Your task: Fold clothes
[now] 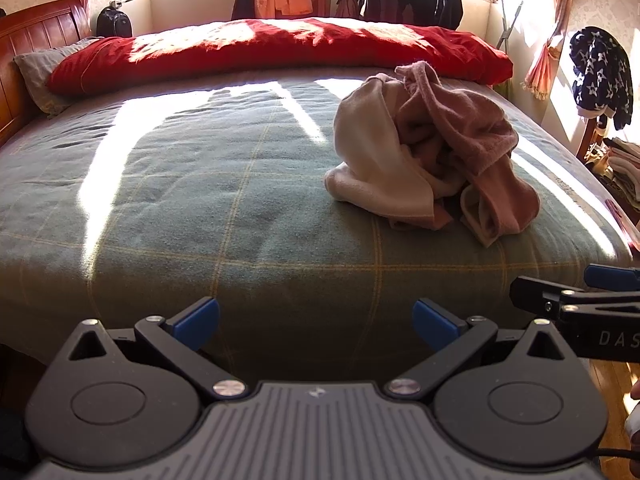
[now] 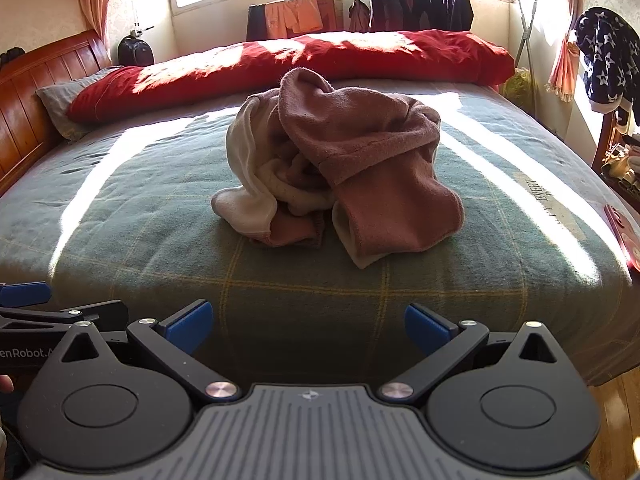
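I see my left gripper [image 1: 316, 322] and right gripper [image 2: 309, 326] both spread wide and empty, the crumpled pink garment [image 2: 352, 168] on the bed [image 2: 160, 240] at twelve o'clock

The left gripper [image 1: 316, 322] sat low in the frame's centre, its jaws spread wide with nothing between them. The right gripper [image 2: 309, 326] was held the same way, jaws wide apart and empty. Each showed at the lower edge of the other's view, side by side.
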A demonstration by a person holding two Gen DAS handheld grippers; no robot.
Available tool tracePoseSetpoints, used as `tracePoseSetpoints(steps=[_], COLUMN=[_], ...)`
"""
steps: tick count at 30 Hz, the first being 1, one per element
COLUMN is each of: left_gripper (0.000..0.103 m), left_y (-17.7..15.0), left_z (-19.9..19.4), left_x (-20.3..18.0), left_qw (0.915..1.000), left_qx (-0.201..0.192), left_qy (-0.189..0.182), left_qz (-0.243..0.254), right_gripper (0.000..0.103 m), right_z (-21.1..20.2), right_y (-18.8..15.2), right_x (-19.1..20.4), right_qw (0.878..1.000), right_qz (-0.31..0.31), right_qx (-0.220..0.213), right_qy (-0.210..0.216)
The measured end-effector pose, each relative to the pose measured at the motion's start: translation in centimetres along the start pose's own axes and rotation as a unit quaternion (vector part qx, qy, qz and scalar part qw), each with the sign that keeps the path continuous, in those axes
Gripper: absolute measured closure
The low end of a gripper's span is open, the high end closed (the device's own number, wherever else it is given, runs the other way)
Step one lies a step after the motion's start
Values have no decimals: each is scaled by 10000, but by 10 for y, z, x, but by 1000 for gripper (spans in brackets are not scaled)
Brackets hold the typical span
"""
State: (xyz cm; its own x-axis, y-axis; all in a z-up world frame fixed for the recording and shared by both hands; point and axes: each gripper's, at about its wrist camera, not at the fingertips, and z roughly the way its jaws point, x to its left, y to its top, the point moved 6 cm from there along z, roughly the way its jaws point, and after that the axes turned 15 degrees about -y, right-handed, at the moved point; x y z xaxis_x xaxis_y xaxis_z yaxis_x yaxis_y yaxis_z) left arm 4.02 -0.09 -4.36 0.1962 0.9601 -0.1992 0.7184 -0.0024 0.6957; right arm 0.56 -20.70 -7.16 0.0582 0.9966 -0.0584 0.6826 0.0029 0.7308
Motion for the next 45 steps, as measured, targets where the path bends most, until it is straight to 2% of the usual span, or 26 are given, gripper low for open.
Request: tracePoseSetpoints(steps=[11, 18, 45], left_gripper=[0, 1, 0], left_y=[0, -1, -1], left_z=[0, 0, 0], left_x=[0, -1, 2], left_qw=[10000, 10000, 10000], left_qx=[6, 37, 48], left_qy=[-15, -26, -55], left_qz=[1, 8, -11], right_gripper=[0, 0, 0], right_z=[0, 1, -2], right_y=[-1, 2, 4], right_x=[-1, -8, -4], right_qw=[9999, 9997, 9992], right_qz=[-60, 140, 312], right_qx=[-57, -92, 17], right_qy=[-124, -159, 259])
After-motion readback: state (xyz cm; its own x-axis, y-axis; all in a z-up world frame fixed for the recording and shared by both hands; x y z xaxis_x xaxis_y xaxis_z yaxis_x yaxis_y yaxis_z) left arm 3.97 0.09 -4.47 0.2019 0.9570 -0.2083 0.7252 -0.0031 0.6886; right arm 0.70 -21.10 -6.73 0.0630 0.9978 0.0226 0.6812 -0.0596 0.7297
